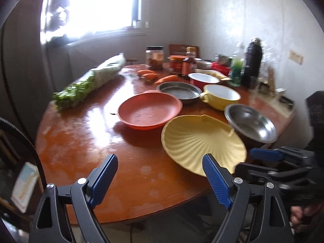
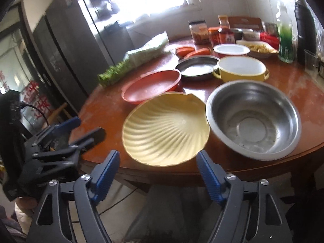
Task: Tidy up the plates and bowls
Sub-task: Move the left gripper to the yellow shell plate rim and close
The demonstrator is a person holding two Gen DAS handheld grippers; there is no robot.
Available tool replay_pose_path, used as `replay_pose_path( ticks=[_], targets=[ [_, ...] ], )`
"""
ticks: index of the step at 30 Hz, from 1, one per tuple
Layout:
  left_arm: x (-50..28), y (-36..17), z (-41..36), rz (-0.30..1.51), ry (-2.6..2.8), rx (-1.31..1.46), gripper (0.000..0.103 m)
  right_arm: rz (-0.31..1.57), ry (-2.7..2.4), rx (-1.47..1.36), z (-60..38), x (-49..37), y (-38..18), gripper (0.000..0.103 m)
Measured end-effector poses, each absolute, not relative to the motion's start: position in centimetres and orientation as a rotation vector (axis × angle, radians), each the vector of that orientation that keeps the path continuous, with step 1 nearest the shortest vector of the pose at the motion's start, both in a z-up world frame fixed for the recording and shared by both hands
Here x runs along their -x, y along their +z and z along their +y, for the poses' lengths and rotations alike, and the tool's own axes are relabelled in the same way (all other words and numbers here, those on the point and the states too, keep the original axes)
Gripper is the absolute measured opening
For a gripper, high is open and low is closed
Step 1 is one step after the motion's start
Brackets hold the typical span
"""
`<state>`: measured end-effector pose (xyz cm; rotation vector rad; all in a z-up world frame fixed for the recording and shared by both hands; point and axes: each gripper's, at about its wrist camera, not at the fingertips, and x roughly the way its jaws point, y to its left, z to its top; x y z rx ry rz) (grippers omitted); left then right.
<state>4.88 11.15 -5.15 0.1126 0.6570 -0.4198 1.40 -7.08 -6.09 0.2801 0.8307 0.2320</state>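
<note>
Shell plate (image 2: 166,129) lying straight ahead of the right gripper (image 2: 158,168), nearer it than the left gripper (image 1: 160,174); both grippers spread wide, holding nothing.

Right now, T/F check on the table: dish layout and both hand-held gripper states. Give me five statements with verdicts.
1. The yellow shell-shaped plate sits at the table's near edge. True.
2. The steel bowl holds carrots. False: it is empty; the carrots lie on the table farther back.
3. The left hand-held gripper is open and holds nothing. True.
4. The right hand-held gripper is shut on the orange plate. False: it is open, short of the shell plate.
5. The yellow two-handled bowl is stacked inside the steel bowl. False: it stands on the table behind it.
</note>
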Motion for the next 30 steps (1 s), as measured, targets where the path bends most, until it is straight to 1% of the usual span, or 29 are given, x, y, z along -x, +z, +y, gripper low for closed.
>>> replay_pose_path(
  ticks=[4, 6, 13, 19, 21, 23, 24, 30],
  targets=[
    [-5.6, -5.3, 10.3, 0.667, -0.512, -0.158, 0.083, 0.847, 0.171, -0.316, -8.0, -2.0, -6.4, 0.076],
    [-6.2, -5.5, 9.4, 0.674, -0.545, -0.202, 0.080, 0.852, 0.135, -0.325, -8.3, -2.3, -6.5, 0.076],
    [-8.6, -6.4, 7.4, 0.739, -0.692, -0.190, 0.078, 0.898, 0.118, -0.394, -9.4, -3.5, -7.6, 0.075],
    [-9.5, -6.8, 6.3, 0.779, -0.771, -0.196, 0.077, 0.920, 0.111, -0.391, -9.3, -4.3, -8.0, 0.070],
    [-9.9, -7.0, 6.1, 0.799, -0.767, -0.200, 0.077, 0.936, 0.112, -0.401, -9.5, -4.7, -8.3, 0.066],
    [-10.3, -7.3, 6.0, 0.821, -0.743, -0.199, 0.074, 0.935, 0.108, -0.397, -9.6, -4.9, -8.2, 0.064],
    [-10.5, -7.4, 6.1, 0.829, -0.721, -0.203, 0.072, 0.937, 0.111, -0.403, -9.7, -5.0, -8.3, 0.063],
    [-11.5, -7.8, 7.0, 0.906, -0.684, -0.174, 0.072, 0.932, 0.123, -0.417, -9.9, -5.2, -8.3, 0.062]
  ],
)
